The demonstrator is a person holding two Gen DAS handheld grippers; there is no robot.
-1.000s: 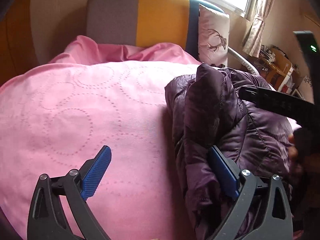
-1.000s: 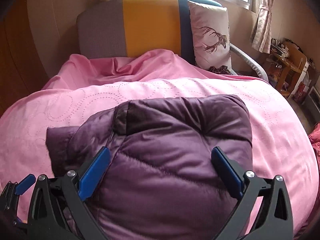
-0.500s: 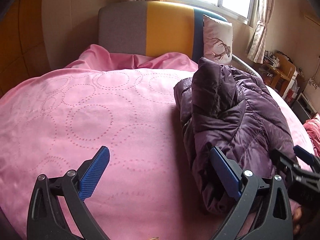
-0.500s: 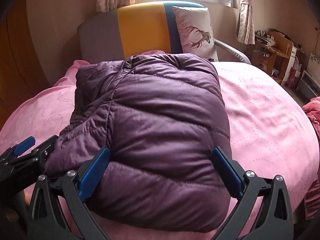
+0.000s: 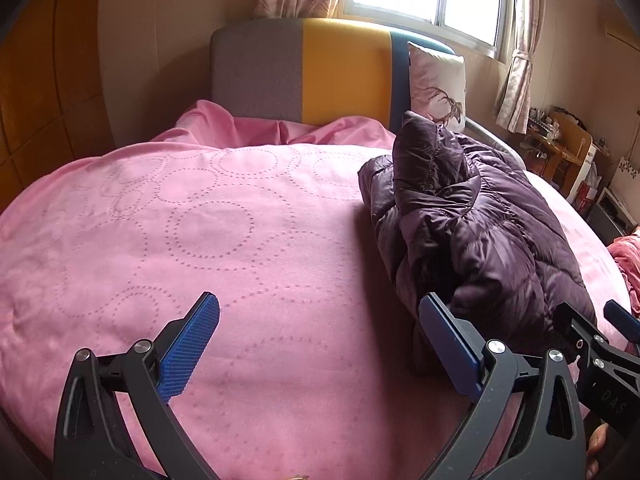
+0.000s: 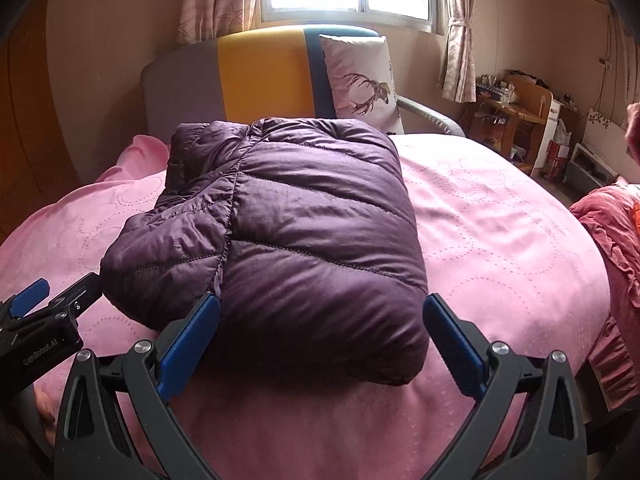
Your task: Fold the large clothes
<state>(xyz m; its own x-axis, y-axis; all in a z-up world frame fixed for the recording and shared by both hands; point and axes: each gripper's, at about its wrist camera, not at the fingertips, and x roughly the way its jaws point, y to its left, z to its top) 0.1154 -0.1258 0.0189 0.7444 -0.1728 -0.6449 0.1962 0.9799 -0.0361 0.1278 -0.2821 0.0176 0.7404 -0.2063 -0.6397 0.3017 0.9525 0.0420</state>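
Pink bedspread (image 6: 500,240) is seen covering the bed, w/ striped headboard (image 6: 260,76) and deer-print pillow (image 6: 360,80) behind. Folded purple puffer jacket (image 6: 300,232) is laid on the bedspread, centre. Right gripper (image 6: 320,340) and left gripper (image 5: 320,340) are both spread wide, nothing held; jacket's near edge lies just beyond the right gripper's fingers.

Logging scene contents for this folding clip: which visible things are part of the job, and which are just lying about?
Part of the job:
- purple puffer jacket, folded on the pink bedspread
- left gripper, open
- right gripper, open

Just lying about:
- deer-print pillow against the headboard
- coral-pink cloth at the bed's right edge
- cluttered wooden desk
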